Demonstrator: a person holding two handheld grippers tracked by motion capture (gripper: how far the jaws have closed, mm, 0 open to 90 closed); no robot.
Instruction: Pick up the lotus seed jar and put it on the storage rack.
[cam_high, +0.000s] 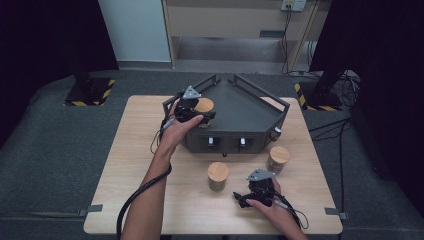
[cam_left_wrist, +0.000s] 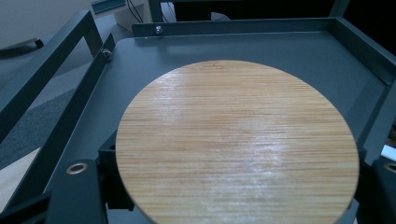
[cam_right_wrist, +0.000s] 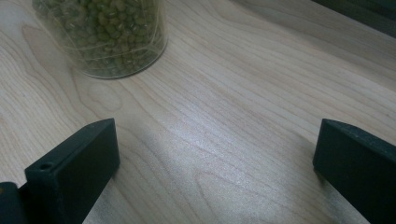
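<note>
A light wooden table (cam_high: 125, 165) carried a dark grey angular tray (cam_high: 240, 107) at its far side. The left gripper (cam_high: 192, 107) was clenched, apparently around a wooden-lidded jar (cam_left_wrist: 236, 144) resting inside the tray's left corner, though its jaws were hidden. The right gripper (cam_right_wrist: 215, 161) rested on the table with jaws spread apart, gripping nothing, near a jar of green beans (cam_right_wrist: 105, 35).
</note>
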